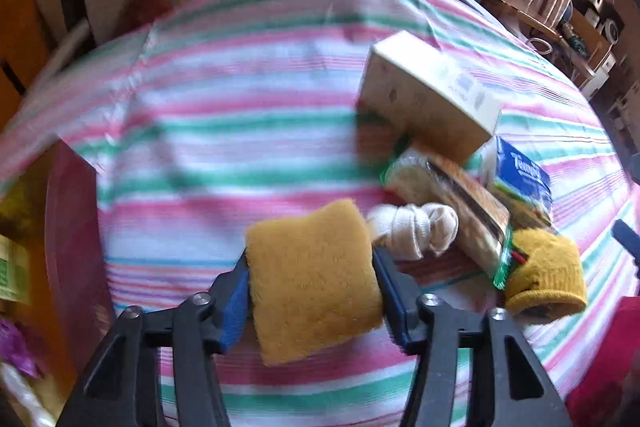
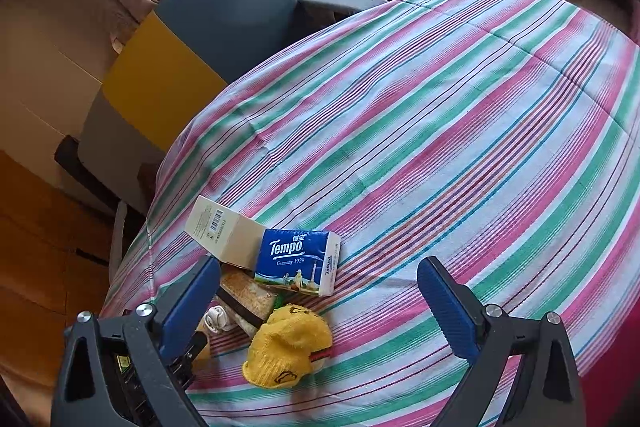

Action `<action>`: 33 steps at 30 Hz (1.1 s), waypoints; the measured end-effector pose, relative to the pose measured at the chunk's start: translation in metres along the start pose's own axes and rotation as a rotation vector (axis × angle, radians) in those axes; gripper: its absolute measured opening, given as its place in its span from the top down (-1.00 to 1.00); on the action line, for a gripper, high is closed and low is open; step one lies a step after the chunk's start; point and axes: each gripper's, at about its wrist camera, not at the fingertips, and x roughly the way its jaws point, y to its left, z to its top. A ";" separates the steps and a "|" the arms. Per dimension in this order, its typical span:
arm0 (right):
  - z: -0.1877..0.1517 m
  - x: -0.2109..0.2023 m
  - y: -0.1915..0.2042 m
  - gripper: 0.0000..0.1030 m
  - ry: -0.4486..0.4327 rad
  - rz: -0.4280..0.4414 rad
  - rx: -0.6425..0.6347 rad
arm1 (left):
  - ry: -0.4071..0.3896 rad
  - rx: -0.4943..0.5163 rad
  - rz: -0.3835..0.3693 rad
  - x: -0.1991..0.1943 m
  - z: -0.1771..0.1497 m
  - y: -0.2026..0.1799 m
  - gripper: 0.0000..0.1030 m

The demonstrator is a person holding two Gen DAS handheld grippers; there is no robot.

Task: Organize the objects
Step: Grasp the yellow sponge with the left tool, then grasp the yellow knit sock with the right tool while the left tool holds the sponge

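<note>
Striped cloth in pink, green, white and blue covers the table, which fills both views; behind it stand a blue chair and a yellow panel, with a wooden shelf of boxes farther back by a bright window.

Near one edge of the table a small cluster of things lies together. Largest is a cream carton, oblong, with a barcode on its end in the right wrist view; it rests tilted on top of a flat packet printed in brown and tan with a green edge. Just beside the carton sits a blue and white Tempo tissue pack, touching it. A mustard-yellow knitted piece, fuzzy, with a ribbed cuff and a red and green tab, lies at the near end of the packet. A knotted white cloth sits between the packet and the left gripper.

The left gripper has a mustard-yellow fuzzy pad between its blue fingers; the pad is squarish, soft and plush, and fills the gap from one finger to the other, so both fingers touch its sides low over the cloth, just beside the cluster. This view is blurred.

The right gripper has its fingers spread wide with nothing between them, above the cluster and the knitted piece.
</note>
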 end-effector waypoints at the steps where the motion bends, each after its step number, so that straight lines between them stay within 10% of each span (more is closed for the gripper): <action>1: 0.000 0.001 0.000 -0.93 0.001 -0.005 -0.001 | -0.027 0.007 -0.013 -0.005 -0.004 0.000 -0.06; 17: -0.017 0.025 0.027 -0.80 0.149 0.025 -0.174 | -0.140 0.289 -0.120 -0.069 -0.128 -0.043 -0.03; 33: -0.037 0.047 0.038 -0.71 0.245 -0.036 -0.287 | -0.133 0.217 -0.224 -0.059 -0.140 -0.029 -0.06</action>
